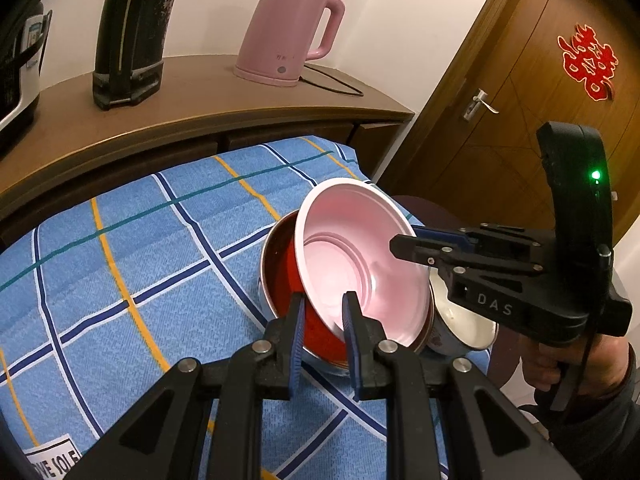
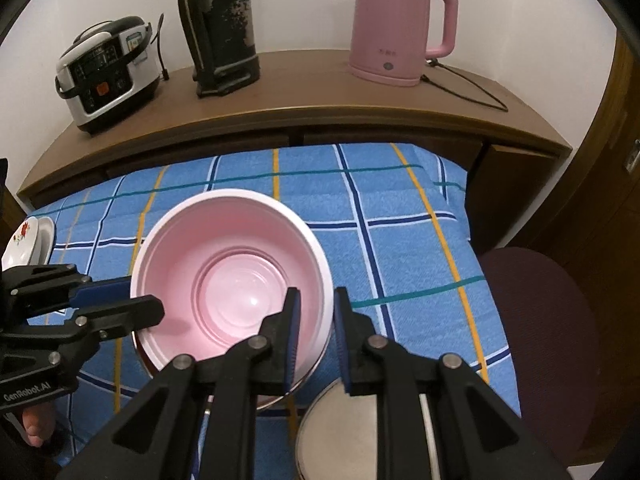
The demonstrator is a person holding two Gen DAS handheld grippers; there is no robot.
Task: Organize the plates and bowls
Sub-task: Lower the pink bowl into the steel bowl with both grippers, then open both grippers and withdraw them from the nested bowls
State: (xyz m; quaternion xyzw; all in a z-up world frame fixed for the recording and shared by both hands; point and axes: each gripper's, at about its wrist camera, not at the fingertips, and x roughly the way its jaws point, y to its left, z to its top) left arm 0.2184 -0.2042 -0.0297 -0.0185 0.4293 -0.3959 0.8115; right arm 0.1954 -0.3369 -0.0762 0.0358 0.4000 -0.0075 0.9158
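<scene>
A pink bowl [image 1: 352,252] sits tilted inside a red bowl [image 1: 288,264] on the blue checked cloth [image 1: 132,248]. My left gripper [image 1: 322,312] straddles the pink bowl's near rim, its jaws close around it. My right gripper [image 2: 316,312] straddles the opposite rim of the same pink bowl [image 2: 232,276], one finger inside and one outside. A white metal bowl [image 1: 464,324] stands just right of the stack and also shows under the right gripper [image 2: 344,432]. A flowered plate [image 2: 24,240] lies at the cloth's left edge.
Behind the cloth a wooden counter [image 2: 304,92] carries a pink kettle [image 2: 396,28] with its cord, a black flask [image 2: 220,28] and a rice cooker [image 2: 108,72]. A maroon stool [image 2: 552,320] stands to the right, near a wooden door [image 1: 532,80].
</scene>
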